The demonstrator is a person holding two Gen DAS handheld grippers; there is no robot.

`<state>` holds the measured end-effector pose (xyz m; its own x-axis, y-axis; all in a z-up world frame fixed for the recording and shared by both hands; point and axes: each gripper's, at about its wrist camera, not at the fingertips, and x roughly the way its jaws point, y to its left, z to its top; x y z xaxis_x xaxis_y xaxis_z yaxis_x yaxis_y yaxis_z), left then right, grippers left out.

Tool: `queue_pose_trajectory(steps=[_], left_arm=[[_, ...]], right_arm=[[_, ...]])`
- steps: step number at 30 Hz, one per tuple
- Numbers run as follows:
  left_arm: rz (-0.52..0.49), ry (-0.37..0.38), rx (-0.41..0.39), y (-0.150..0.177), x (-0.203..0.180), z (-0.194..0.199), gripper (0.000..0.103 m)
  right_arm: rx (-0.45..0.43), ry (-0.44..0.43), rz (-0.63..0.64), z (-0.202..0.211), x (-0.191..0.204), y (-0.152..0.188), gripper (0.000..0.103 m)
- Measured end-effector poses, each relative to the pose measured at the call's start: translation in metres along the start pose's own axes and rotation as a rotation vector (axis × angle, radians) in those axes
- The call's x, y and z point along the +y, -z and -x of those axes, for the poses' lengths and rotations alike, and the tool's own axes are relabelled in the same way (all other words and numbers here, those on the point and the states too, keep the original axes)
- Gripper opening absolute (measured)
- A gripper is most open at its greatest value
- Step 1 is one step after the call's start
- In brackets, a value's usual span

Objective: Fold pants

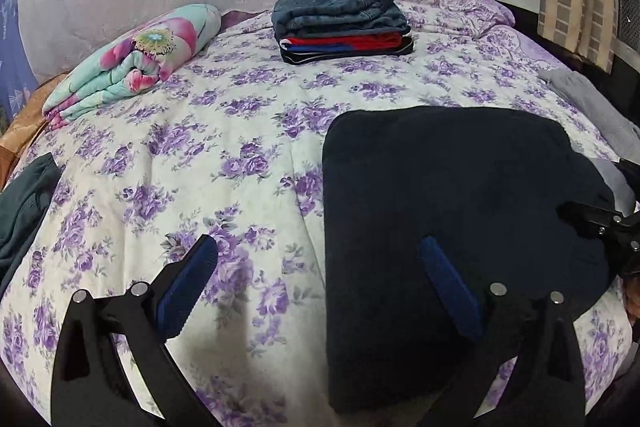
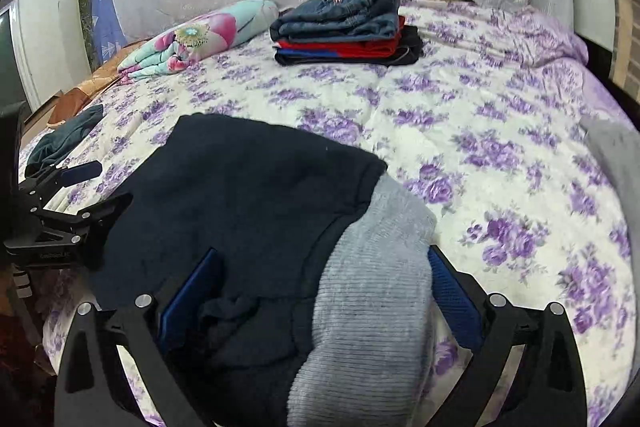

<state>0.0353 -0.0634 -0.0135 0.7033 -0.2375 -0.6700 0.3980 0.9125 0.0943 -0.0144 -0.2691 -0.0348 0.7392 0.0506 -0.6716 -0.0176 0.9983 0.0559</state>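
2 grippers, 1 pair of dark navy pants (image 1: 452,211), 1 stack of folded clothes (image 1: 342,21), 1 rolled floral blanket (image 1: 132,63), 1 dark green garment (image 1: 24,211), 1 grey garment (image 1: 588,107), all on the purple-flowered bedspread (image 1: 224,155).

Left gripper (image 1: 320,287): jaws spread wide, holding nothing. Its right finger (image 1: 448,291) sits over the pants' left part, left finger over bare bedspread. Pants lie folded flat, ahead and to the right of it. Stack is far ahead, blanket far ahead-left, green garment at far left edge.

Right gripper (image 2: 324,295): jaws apart, w/ the pants' bunched near end and its grey ribbed lining (image 2: 368,327) lying between the fingers; can't tell if the pads press the cloth. Rest of pants (image 2: 248,187) stretch ahead-left of it.

Views differ: only right wrist cam shows the grey lining and the waist-end bunching; left cam shows just a smooth navy slab. Right cam also shows the left gripper (image 2: 86,187) off to its left at the pants' edge. Left cam catches a bit of the right gripper (image 1: 600,223) at its far right, on the pants' right edge.
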Motion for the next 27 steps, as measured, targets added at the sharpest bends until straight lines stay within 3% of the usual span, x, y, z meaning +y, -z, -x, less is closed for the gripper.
queue_pose_trajectory(steps=[10, 20, 24, 26, 27], left_arm=[[-0.016, -0.036, -0.016, 0.002, -0.005, 0.005, 0.099], [0.059, 0.067, 0.0, 0.004, 0.01, 0.004, 0.098], [0.145, 0.206, 0.027, 0.009, 0.024, 0.002, 0.098], [0.217, 0.347, 0.036, 0.018, 0.033, 0.005, 0.098], [0.256, 0.453, 0.041, 0.025, 0.037, 0.008, 0.098]], right_arm=[[-0.005, -0.101, -0.109, 0.006, -0.019, 0.006, 0.1], [-0.035, -0.305, -0.355, 0.004, -0.063, 0.015, 0.1], [-0.066, -0.304, -0.374, 0.011, -0.064, 0.015, 0.1], [-0.162, -0.255, -0.395, 0.027, -0.069, 0.019, 0.1], [-0.197, -0.227, -0.412, 0.034, -0.072, 0.022, 0.1]])
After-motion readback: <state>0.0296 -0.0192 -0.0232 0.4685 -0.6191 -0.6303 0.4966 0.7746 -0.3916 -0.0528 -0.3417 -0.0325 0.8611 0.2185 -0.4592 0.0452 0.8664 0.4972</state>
